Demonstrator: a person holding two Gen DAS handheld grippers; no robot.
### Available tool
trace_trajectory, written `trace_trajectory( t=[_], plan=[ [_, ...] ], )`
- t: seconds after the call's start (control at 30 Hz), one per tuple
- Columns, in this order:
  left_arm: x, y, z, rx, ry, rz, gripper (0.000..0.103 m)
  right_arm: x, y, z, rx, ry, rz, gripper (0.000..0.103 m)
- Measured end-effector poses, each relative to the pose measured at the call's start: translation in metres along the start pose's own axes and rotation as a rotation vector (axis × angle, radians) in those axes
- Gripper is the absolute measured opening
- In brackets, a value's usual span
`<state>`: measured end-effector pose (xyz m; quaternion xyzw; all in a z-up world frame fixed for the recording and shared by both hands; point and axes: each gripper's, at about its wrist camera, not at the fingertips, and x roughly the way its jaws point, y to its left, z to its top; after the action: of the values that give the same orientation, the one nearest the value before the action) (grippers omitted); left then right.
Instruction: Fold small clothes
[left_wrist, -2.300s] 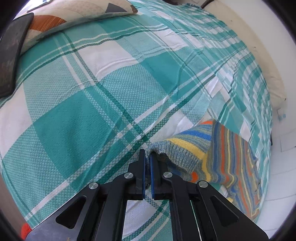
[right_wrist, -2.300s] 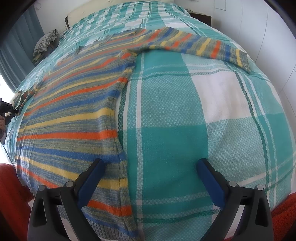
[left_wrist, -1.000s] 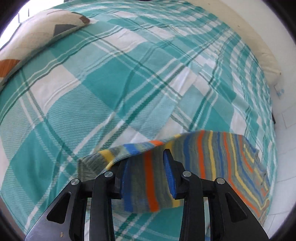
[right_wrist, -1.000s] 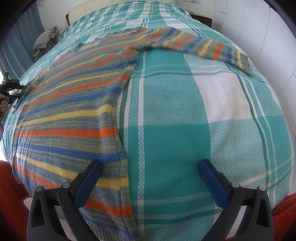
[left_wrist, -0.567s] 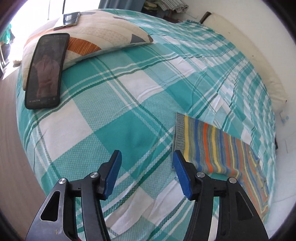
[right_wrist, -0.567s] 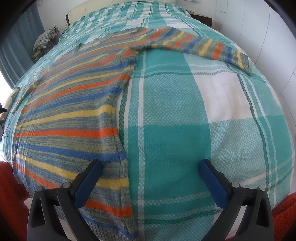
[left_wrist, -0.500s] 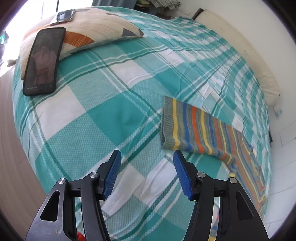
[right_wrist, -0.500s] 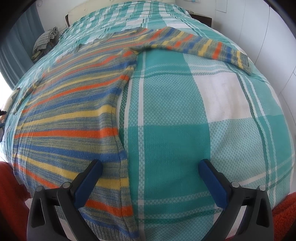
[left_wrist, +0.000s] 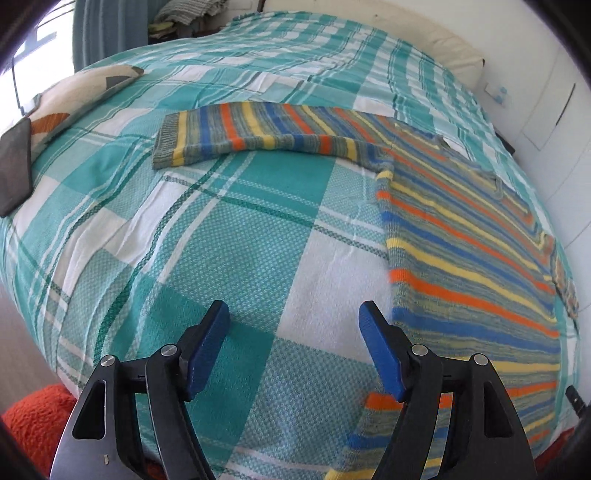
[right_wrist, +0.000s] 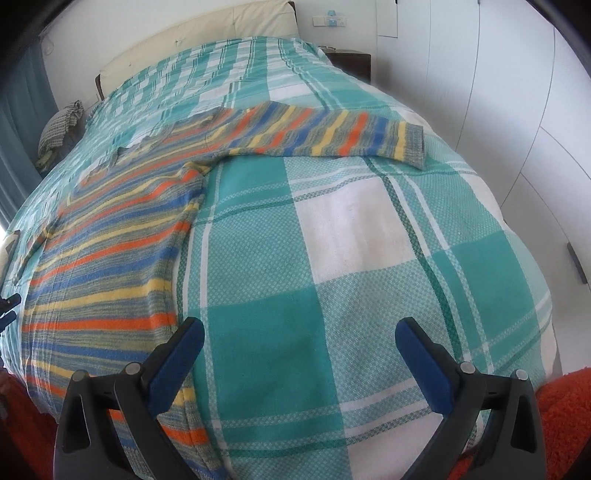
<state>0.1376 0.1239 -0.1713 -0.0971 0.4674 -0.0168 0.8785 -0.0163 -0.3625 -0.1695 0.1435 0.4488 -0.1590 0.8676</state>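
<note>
We saw the bed (left_wrist: 229, 236), covered in a teal and white plaid spread, taking up nearly all of both views, with the striped sweater (left_wrist: 461, 236) laid flat across it. The body of the sweater lay smooth and face up, its hem near the foot of the bed. One sleeve (left_wrist: 258, 133) stretched straight out to the side in the left wrist view, and the other sleeve (right_wrist: 325, 133) stretched out the opposite way in the right wrist view. We judged the garment to be spread and flattened but with no fold made in it: both sleeves lay fully out and the body was a single layer, so every fold remained to be done.

A patterned cushion (left_wrist: 74, 96) lay at the bed's far left edge with a dark phone (left_wrist: 14, 166) just beside it, well apart from the sweater.

Our left gripper (left_wrist: 293, 347) hung over bare bedspread beside the sweater's lower edge, its blue fingers (left_wrist: 207, 347) spread wide and holding nothing. Our right gripper (right_wrist: 299, 362) hung likewise near the hem, its fingers (right_wrist: 421, 362) also wide apart and empty.
</note>
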Motion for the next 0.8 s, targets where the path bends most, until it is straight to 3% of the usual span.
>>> trace_trajectory(
  t=[0.1,0.27,0.37,0.8],
  plan=[
    [-0.001,0.003,-0.002,0.017,-0.017,0.029,0.084,0.003,-0.004,-0.001,0.017,0.005,-0.009,0.102],
    [0.012,0.0,-0.006,0.034,0.021,0.053,0.087,0.022,-0.016,-0.006,0.115,0.071,0.019,0.103],
    [0.015,-0.005,-0.008,0.05,0.02,0.059,0.093,0.022,-0.014,-0.008,0.1,0.073,0.015,0.103],
    [0.019,-0.008,-0.011,0.075,0.035,0.072,0.097,0.025,-0.005,-0.013,0.05,0.07,-0.026,0.103]
  ],
)
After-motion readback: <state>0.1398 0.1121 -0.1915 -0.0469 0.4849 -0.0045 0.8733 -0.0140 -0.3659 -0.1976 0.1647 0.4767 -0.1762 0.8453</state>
